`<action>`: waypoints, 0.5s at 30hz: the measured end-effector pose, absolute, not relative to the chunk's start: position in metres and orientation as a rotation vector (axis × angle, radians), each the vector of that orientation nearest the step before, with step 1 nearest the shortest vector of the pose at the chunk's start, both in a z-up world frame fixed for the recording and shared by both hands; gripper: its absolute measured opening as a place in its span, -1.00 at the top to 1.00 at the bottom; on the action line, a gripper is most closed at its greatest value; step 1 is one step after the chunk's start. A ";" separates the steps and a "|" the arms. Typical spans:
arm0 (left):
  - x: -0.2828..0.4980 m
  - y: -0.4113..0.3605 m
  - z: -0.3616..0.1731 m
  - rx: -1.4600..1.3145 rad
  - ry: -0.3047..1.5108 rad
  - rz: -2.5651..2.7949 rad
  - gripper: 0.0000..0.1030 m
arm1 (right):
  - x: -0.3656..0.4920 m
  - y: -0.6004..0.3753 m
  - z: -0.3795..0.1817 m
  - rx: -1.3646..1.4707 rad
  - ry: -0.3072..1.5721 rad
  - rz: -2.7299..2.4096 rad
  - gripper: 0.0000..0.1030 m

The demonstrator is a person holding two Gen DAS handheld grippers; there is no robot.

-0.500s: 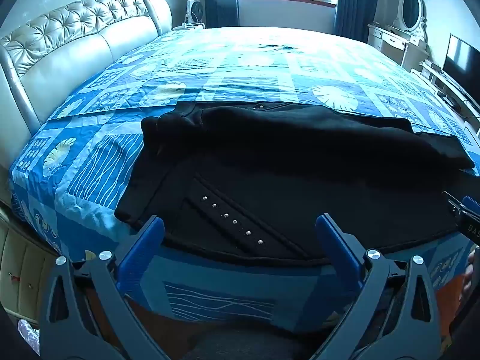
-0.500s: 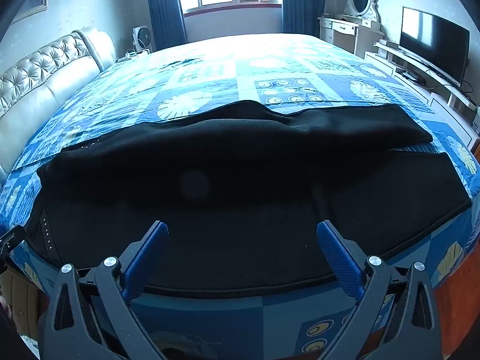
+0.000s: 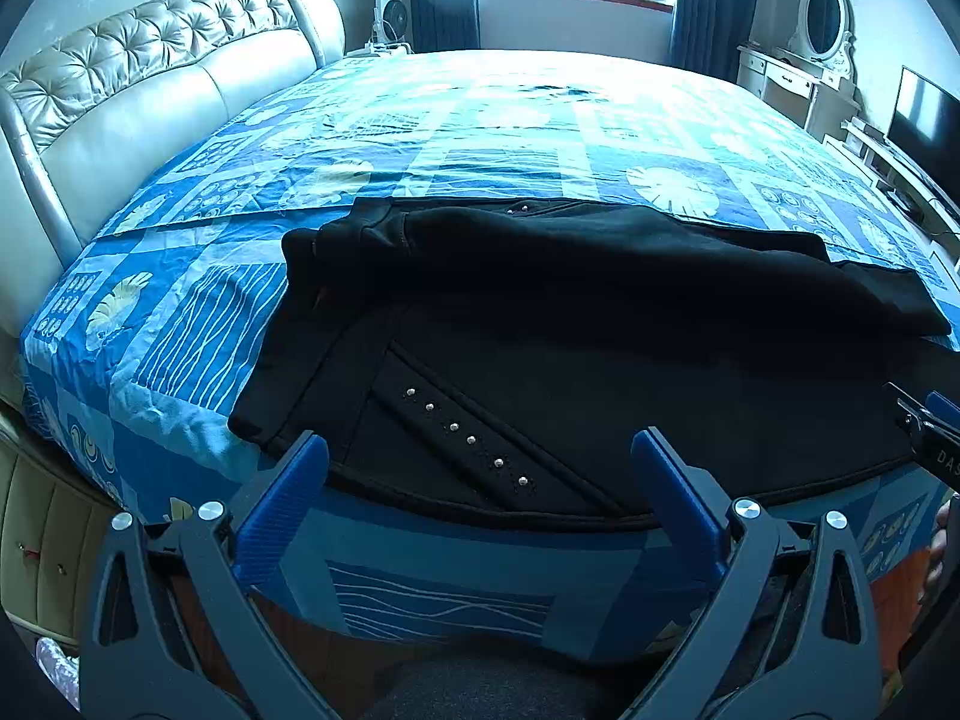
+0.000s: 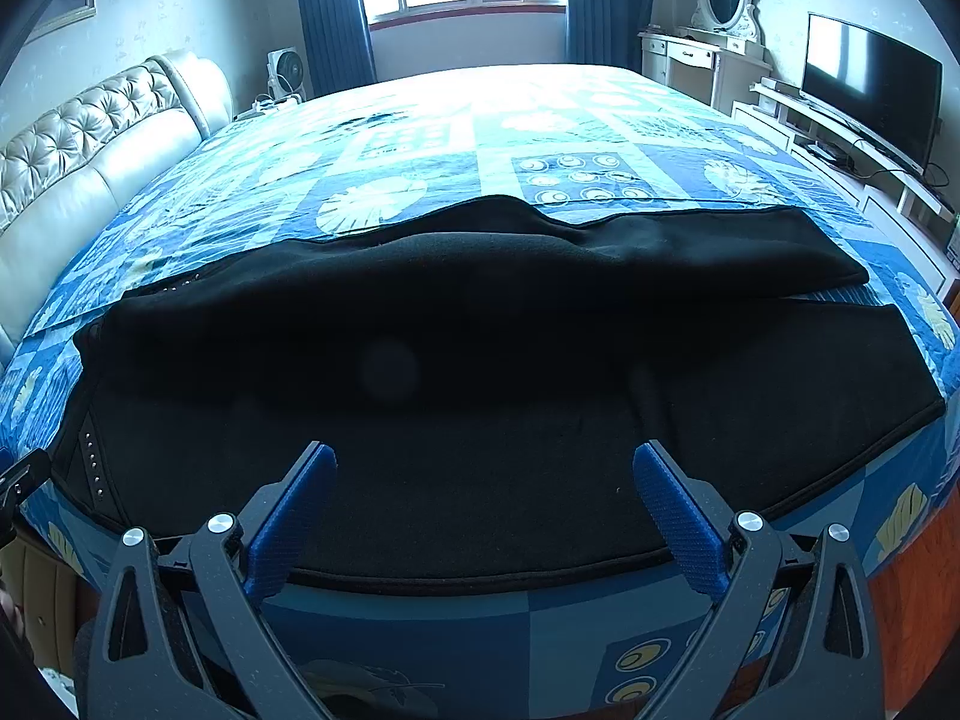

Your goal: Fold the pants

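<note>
Black pants (image 3: 600, 324) lie across the near edge of the bed, folded lengthwise with one leg laid over the other; the waist with a studded pocket strip (image 3: 468, 438) is at the left. They also fill the right wrist view (image 4: 480, 360), leg ends at the right. My left gripper (image 3: 480, 468) is open and empty, hovering just before the near hem by the waist. My right gripper (image 4: 483, 480) is open and empty over the near hem at mid-leg. The right gripper's tip shows at the left wrist view's right edge (image 3: 924, 426).
The bed (image 3: 540, 138) has a blue patterned quilt. A padded headboard (image 3: 150, 90) stands at the left. A dresser with mirror (image 4: 708, 54) and a TV (image 4: 870, 84) stand at the right. A fan (image 4: 285, 72) sits by the window.
Both grippers have barely moved; the pants lie as before.
</note>
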State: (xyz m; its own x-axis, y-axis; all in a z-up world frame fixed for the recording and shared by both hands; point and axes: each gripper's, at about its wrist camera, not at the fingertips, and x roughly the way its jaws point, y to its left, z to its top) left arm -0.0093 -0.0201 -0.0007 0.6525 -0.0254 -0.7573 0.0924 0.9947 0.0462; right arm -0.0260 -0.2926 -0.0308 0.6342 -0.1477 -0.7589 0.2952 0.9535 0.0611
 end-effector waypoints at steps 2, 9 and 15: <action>-0.009 -0.020 -0.002 0.083 0.859 -0.068 -0.96 | -0.026 -0.291 -0.031 0.186 0.848 -0.256 -0.93; -0.009 -0.020 -0.002 0.084 0.860 -0.068 -0.96 | -0.029 -0.292 -0.037 0.178 0.857 -0.250 -0.93; -0.009 -0.020 -0.005 0.088 0.865 -0.068 -0.96 | -0.029 -0.291 -0.037 0.175 0.865 -0.250 -0.93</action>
State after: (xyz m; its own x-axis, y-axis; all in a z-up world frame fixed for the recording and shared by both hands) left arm -0.0095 -0.0197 -0.0048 0.6470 -0.0245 -0.7621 0.0955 0.9942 0.0492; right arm -0.0292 -0.2914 -0.0375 0.6221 -0.1462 -0.7692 0.2869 0.9567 0.0502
